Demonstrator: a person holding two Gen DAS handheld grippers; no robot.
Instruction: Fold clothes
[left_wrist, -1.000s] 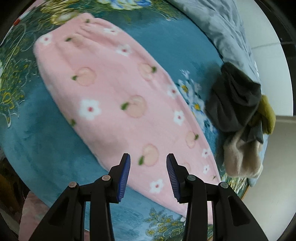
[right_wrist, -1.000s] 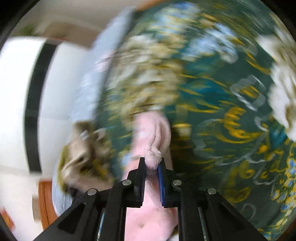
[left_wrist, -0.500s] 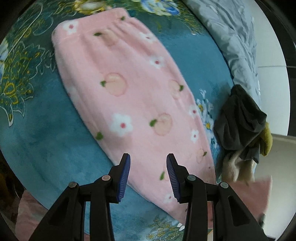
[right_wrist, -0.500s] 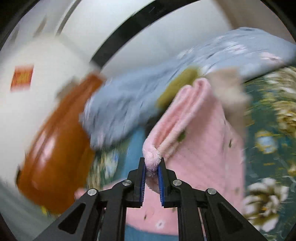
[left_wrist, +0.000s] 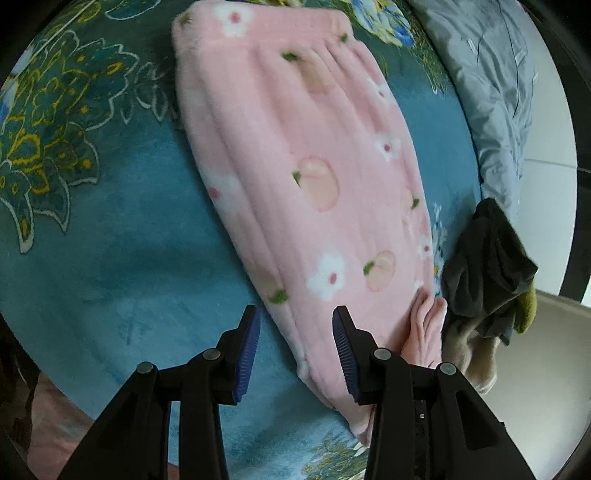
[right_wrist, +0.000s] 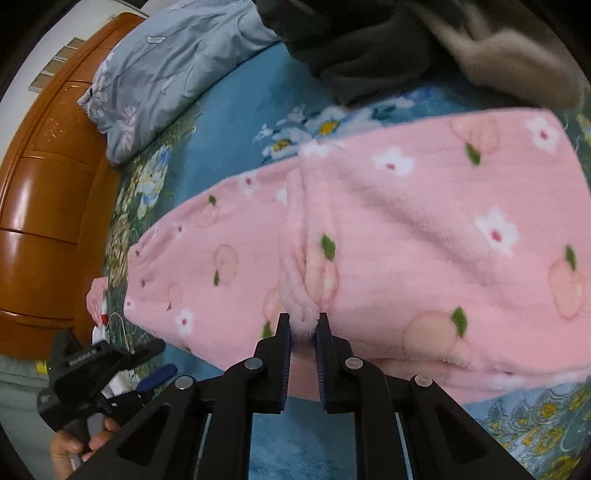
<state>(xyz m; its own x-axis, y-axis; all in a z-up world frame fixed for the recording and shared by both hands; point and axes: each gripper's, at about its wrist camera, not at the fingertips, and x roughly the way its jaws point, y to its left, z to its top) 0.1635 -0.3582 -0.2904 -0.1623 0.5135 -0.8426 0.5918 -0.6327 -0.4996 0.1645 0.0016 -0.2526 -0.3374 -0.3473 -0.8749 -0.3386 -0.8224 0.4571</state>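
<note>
Right wrist: pink fleece pants doubled over, peach-and-flower print.

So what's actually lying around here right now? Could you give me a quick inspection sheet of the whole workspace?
Surface: teal floral blanket spread over a bed.
Job's things: pink fleece pants with peach and flower print, lying on the blanket, one end doubled back over the rest.
Clutter: pile of dark grey, beige and olive clothes beside the pants; grey-blue floral quilt bunched at the blanket's edge.
Grippers: left gripper open, hovering over the pants' near edge; right gripper shut on the folded-over pink edge.
Cables: nothing seen.
Surroundings: glossy brown wooden headboard; white floor tiles.
</note>
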